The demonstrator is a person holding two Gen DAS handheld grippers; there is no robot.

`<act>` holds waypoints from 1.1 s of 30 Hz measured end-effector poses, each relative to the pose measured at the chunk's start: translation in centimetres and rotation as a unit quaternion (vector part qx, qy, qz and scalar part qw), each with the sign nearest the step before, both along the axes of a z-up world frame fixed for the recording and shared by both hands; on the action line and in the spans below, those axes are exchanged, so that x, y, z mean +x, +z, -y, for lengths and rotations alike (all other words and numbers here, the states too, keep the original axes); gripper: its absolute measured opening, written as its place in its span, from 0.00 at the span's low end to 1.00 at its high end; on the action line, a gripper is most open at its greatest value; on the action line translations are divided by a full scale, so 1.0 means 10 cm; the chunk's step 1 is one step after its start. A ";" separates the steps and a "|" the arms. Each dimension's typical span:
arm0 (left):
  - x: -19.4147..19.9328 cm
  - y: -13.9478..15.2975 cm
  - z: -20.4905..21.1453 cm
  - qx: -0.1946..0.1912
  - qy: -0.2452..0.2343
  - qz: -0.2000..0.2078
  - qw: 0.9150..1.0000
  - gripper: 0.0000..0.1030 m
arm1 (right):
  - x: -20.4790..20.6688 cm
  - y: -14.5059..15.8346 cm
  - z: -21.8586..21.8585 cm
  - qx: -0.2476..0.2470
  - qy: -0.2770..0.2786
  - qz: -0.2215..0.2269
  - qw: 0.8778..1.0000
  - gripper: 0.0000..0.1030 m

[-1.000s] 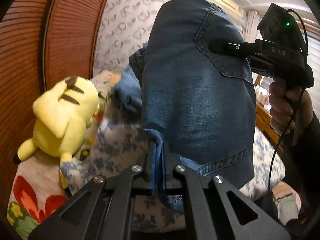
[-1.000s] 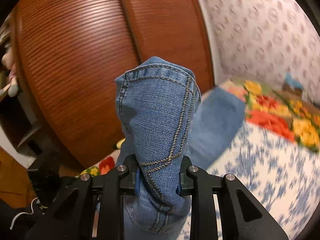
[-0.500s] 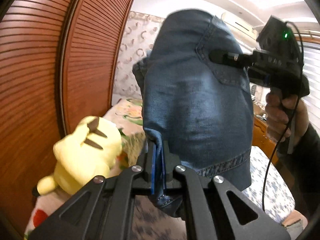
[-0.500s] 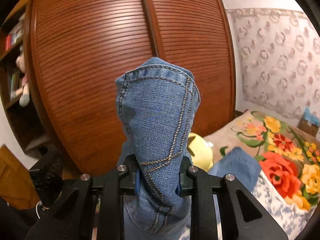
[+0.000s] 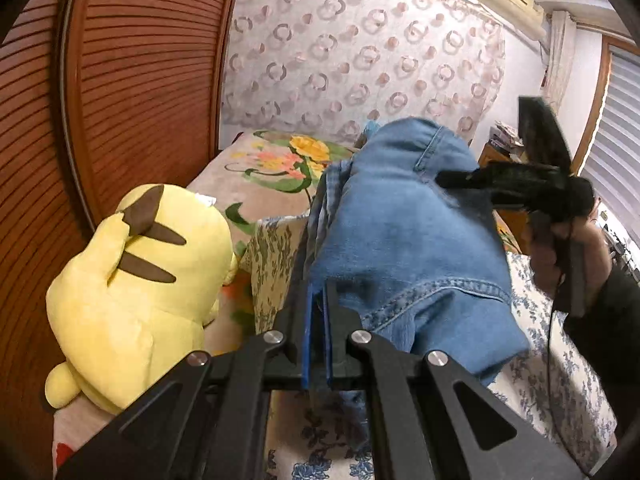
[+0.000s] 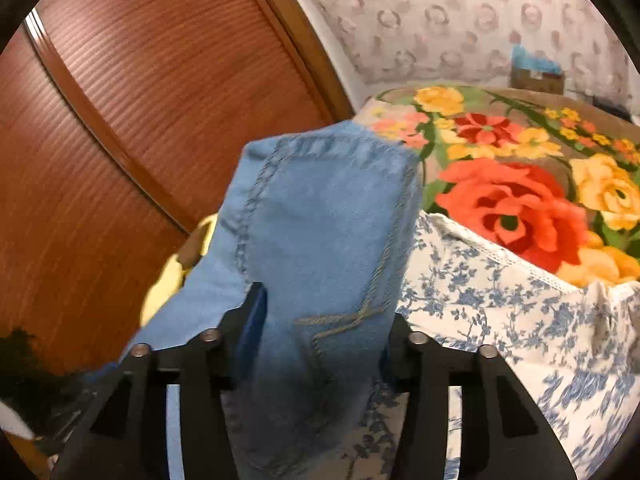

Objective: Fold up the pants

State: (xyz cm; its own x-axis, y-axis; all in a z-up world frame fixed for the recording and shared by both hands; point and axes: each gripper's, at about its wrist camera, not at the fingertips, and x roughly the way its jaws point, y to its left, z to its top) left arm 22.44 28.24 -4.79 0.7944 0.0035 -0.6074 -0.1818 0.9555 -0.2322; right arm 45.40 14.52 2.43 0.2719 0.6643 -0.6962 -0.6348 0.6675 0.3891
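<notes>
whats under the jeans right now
Below the lifted jeans lies the blue-flowered sheet on the bed; both tongs, left and right, grip denim. The sheet directly beneath is covered.

I see soft, even indoor light, brighter at the window point(image 5: 618, 120) right of my left gripper point(image 5: 318, 320). Fisheye bends the edges; the right view is motion-blurred.
</notes>
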 end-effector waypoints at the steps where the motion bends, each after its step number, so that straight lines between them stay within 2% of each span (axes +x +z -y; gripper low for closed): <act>1: 0.00 -0.02 0.01 0.000 0.001 -0.001 1.000 0.02 | -0.01 0.03 0.00 -0.019 0.005 0.013 1.000 0.60; 3: -0.01 -0.02 0.02 0.001 0.002 0.000 1.000 0.02 | -0.04 0.10 0.01 -0.044 0.012 0.033 0.998 0.61; 7: -0.03 0.04 0.06 0.010 0.001 0.002 1.000 0.02 | -0.18 0.30 0.17 -0.075 -0.003 0.108 0.991 0.62; 10: -0.02 0.03 0.05 0.014 0.001 0.000 1.000 0.02 | -0.27 0.48 0.30 -0.050 -0.026 0.172 0.984 0.61; 11: -0.01 0.02 0.05 0.014 0.002 -0.002 1.000 0.02 | -0.30 0.52 0.30 -0.035 -0.017 0.180 0.983 0.54; 13: 0.00 -0.01 0.05 0.016 0.003 -0.008 1.000 0.02 | -0.32 0.49 0.19 -0.037 0.003 0.184 0.982 0.46; 15: 0.02 -0.06 0.05 0.017 0.004 -0.015 1.000 0.02 | -0.29 0.33 0.00 -0.065 0.011 0.184 0.981 0.41; 17: 0.03 -0.11 0.06 0.015 0.002 -0.024 1.000 0.02 | -0.18 0.11 -0.16 -0.092 0.003 0.184 0.979 0.40; 19: 0.03 -0.16 0.07 0.013 0.003 -0.029 0.999 0.02 | -0.01 -0.14 -0.28 -0.104 -0.002 0.160 0.982 0.40; 21: 0.00 -0.14 0.08 0.009 0.006 -0.028 1.000 0.02 | 0.07 -0.24 -0.29 -0.108 -0.005 0.152 0.982 0.40; 23: -0.07 -0.07 0.08 0.011 0.010 -0.017 1.000 0.02 | 0.03 -0.19 -0.17 -0.087 -0.015 0.147 0.985 0.40; 27: -0.19 0.09 0.14 0.021 0.017 -0.004 1.000 0.02 | -0.18 -0.01 0.00 -0.076 -0.015 0.160 0.984 0.40; 33: -0.43 0.32 0.36 0.048 0.012 0.013 0.999 0.02 | -0.90 0.22 0.41 -0.066 -0.009 0.181 0.981 0.40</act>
State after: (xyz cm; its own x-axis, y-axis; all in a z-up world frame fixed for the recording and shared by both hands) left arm 18.17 24.65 -1.54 0.8087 0.0794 -0.5828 -0.1998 0.9690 -0.1452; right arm 36.42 10.39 4.63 0.5278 0.5682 -0.6313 -0.7033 0.7091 0.0503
